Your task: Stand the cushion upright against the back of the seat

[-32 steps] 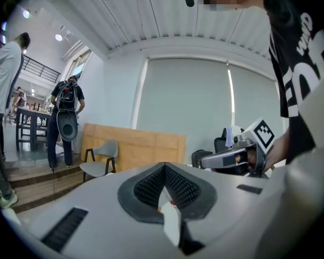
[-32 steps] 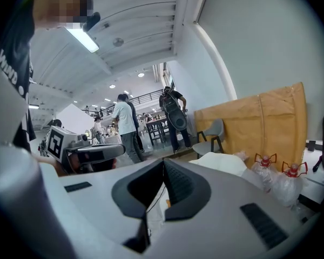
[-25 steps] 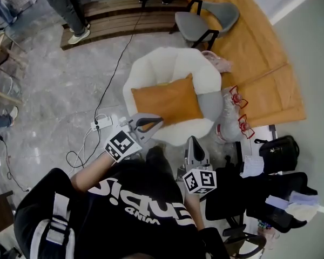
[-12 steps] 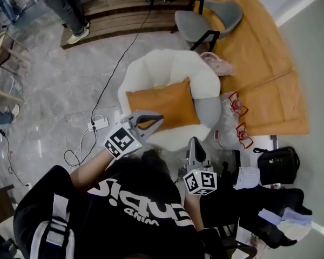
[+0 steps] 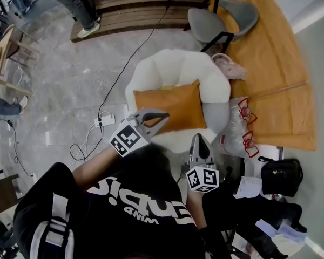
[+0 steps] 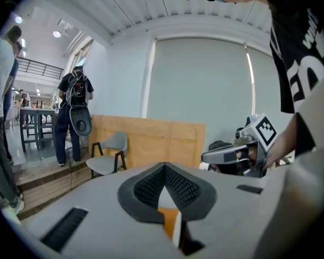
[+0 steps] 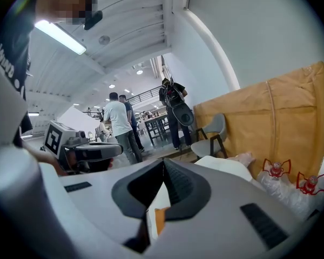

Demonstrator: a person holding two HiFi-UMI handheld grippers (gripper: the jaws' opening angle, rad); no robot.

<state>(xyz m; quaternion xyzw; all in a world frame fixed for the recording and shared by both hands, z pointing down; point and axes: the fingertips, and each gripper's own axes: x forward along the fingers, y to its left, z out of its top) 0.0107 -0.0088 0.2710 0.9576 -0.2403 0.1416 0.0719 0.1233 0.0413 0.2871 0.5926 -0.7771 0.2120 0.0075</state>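
Note:
An orange cushion (image 5: 170, 106) lies flat on the seat of a white fluffy round armchair (image 5: 175, 69). My left gripper (image 5: 163, 114) is shut and empty, its tips at the cushion's near left edge. My right gripper (image 5: 198, 138) is also shut and empty, just short of the seat's front rim, to the right of the cushion. In the left gripper view the closed jaws (image 6: 164, 169) hide most of the seat; a sliver of the orange cushion (image 6: 170, 220) shows below them, and the right gripper (image 6: 232, 154) at the right. The right gripper view shows its shut jaws (image 7: 163, 163) and the white armchair (image 7: 227, 167) beyond.
A grey chair (image 5: 221, 23) and a wooden panel (image 5: 270, 63) stand behind the armchair. Clear bags with red ties (image 5: 243, 125) lean at its right, near a black bag (image 5: 281, 174). A power strip (image 5: 105, 121) with cables lies on the floor at left. A person (image 5: 83, 4) stands at the back.
Both grippers have moved forward toward the armchair; the left one's tips now reach the cushion's near edge. Both stayed shut.

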